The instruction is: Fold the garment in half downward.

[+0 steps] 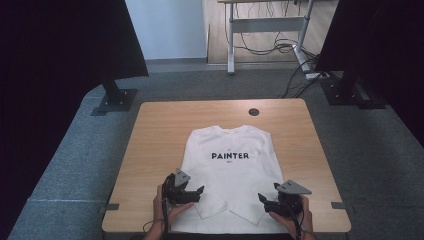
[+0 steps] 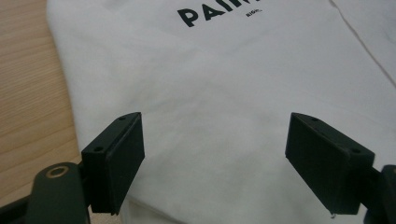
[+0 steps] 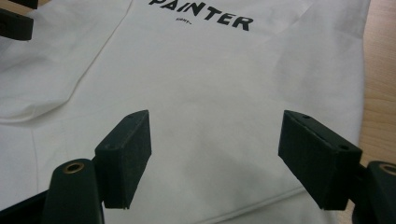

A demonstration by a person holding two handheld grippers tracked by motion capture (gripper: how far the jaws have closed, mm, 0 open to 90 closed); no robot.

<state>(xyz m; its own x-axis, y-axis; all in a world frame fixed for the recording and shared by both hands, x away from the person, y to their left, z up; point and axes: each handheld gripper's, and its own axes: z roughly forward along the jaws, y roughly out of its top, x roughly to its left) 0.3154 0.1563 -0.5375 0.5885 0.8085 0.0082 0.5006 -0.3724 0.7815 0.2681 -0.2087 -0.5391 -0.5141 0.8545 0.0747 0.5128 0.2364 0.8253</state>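
One white sweatshirt [image 1: 230,170] lies flat on one wooden table [image 1: 150,150], front face up, with its neckline toward the far edge and its hem toward the person. A single line of bold dark lettering, "PAINTER" [image 1: 230,156], crosses the chest, with a much smaller line of print beneath it that is too small to read. Both sleeves are folded inward over the body, their cuffs converging near the hem and forming a shallow V. The fabric is smooth, with only soft creases.

Two grippers are in use, one per hand. The left gripper [image 1: 192,192] sits over the left lower part of the sweatshirt, its jaws spread wide with nothing between them. In the left gripper view the white cloth [image 2: 219,116] lies ahead of and beneath the gripper [image 2: 215,163], bare table wood [image 2: 28,93] lies to the left of its left jaw, and the start of the lettering [image 2: 215,14] stands well ahead.

The right gripper [image 1: 267,200] sits over the right lower part of the garment, likewise spread wide and empty. In the right gripper view the cloth [image 3: 210,93] runs under and beyond the gripper [image 3: 215,161], the hem edge passes just below its right jaw, and table wood [image 3: 380,70] shows to the right. Whether either gripper touches the fabric cannot be told.

One round dark grommet [image 1: 254,111] marks the table's far edge, well beyond both grippers.
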